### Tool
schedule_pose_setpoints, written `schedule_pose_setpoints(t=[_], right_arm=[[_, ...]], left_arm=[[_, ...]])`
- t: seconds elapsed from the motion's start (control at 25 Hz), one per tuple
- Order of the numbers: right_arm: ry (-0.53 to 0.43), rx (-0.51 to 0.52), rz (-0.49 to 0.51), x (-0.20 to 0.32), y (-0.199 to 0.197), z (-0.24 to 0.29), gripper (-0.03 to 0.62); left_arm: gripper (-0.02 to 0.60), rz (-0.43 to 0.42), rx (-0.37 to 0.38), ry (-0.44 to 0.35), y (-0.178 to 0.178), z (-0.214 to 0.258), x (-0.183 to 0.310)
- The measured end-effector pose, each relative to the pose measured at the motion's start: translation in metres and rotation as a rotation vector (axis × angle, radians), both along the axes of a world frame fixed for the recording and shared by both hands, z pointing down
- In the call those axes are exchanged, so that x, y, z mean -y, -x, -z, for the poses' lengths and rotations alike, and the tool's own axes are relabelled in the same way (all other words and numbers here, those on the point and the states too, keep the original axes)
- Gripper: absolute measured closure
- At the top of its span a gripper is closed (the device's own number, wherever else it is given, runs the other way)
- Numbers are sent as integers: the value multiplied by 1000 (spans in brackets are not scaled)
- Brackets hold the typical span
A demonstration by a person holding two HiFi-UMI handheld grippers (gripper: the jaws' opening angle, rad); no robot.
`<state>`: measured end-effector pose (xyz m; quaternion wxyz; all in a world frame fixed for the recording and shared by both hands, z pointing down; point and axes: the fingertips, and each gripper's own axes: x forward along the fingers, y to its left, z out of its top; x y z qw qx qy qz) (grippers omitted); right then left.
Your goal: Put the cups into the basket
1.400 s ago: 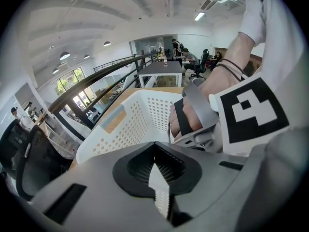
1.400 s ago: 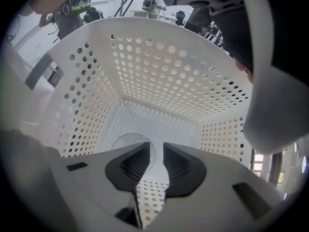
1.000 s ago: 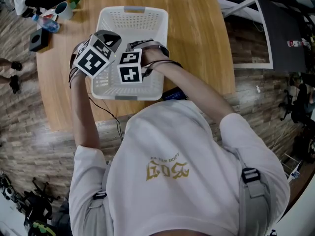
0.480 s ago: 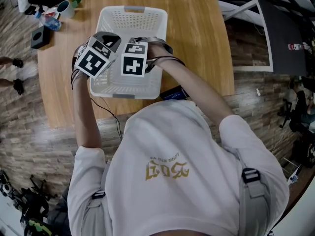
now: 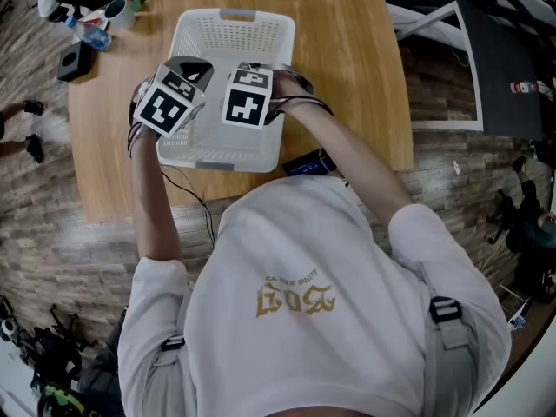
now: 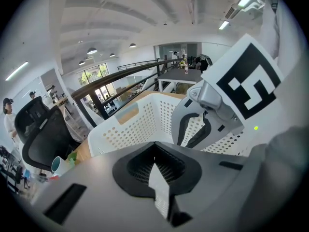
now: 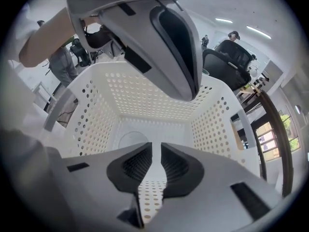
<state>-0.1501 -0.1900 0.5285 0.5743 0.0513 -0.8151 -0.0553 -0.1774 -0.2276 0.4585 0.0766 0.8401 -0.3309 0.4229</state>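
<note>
Seen from the head view, both arms are extended forward over the white perforated plastic basket (image 5: 228, 37), which stands on the round wooden table (image 5: 347, 68). The left forearm (image 5: 148, 198) runs almost straight ahead to the basket's left rim. The right forearm (image 5: 356, 159) is angled in from the right, its hand (image 5: 291, 101) at the basket's right side. The two marker cubes sit close together above the near half of the basket, just apart. The left gripper (image 6: 154, 146) is held at the left rim and looks across the basket; its jaws meet at the tips and nothing is between them. The right gripper (image 7: 154, 151) is tilted down into the basket interior; its jaws stand a narrow slit apart, with only the perforated basket floor visible through the slit and nothing gripped. In the right gripper view a grey finger of the left gripper crosses overhead, above the basket opening. A faint round outline shows on the basket floor; what it is cannot be determined. One white cup with a teal inside (image 5: 114, 12) stands outside the basket on the far left part of the table, well apart from both grippers. A blue-capped clear bottle (image 5: 89, 34) lies just beside it, and a small black box (image 5: 73, 60) is nearer the table edge.
</note>
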Motion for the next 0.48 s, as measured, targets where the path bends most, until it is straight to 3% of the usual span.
schedule_pose_setpoints(t=[0.28, 0.48], right_arm=[[3, 63, -27, -4, -1, 7, 560], [-20, 117, -58, -1, 1, 13, 583]], left_arm=[[575, 47, -16, -19, -3, -2, -6], [575, 115, -66, -37, -1, 0, -14]])
